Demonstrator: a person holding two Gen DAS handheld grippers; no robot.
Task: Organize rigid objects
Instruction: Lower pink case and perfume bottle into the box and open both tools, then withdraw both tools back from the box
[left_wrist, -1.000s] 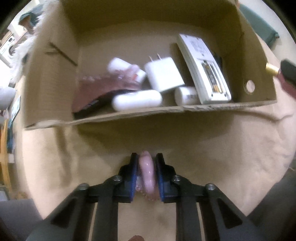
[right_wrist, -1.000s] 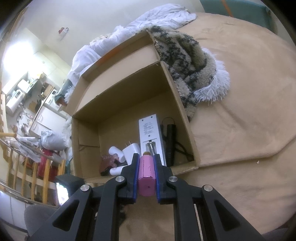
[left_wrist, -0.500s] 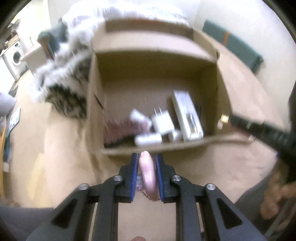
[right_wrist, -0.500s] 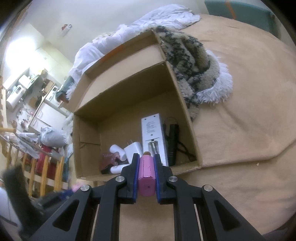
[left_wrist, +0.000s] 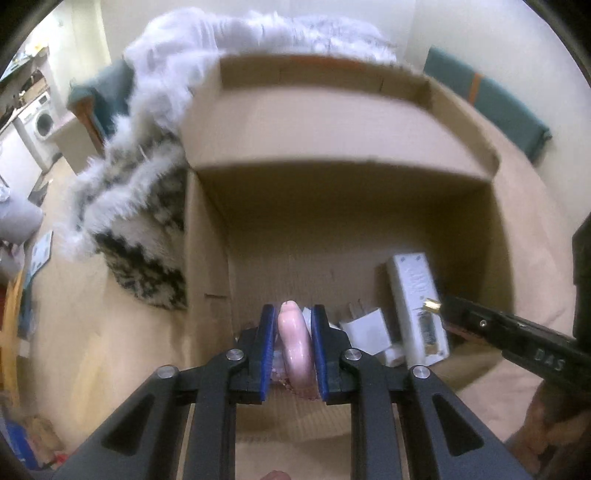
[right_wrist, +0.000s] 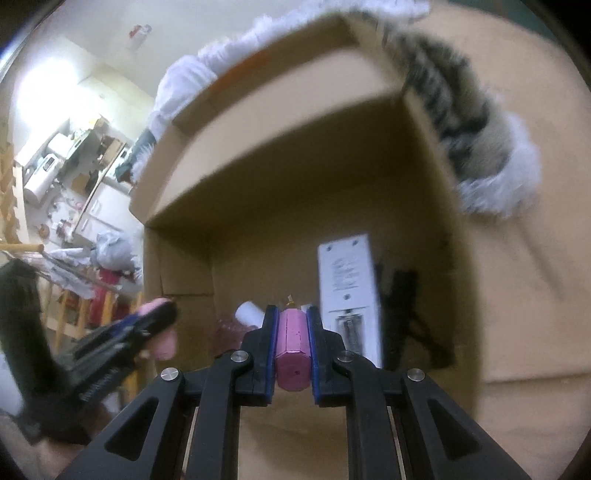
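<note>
Above the cardboard box (left_wrist: 207, 266), left gripper (left_wrist: 293, 332) clamps a pale pink piece (left_wrist: 293, 339), right gripper (right_wrist: 291, 332) a magenta tube (right_wrist: 291, 343).

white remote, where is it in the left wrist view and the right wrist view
Left wrist view: the remote lies in the box's lower right corner, right of the white charger.
Right wrist view: the remote lies right of centre, just right of the right gripper, with a black item on its other side.
Shared landmark: the cardboard box.
</note>
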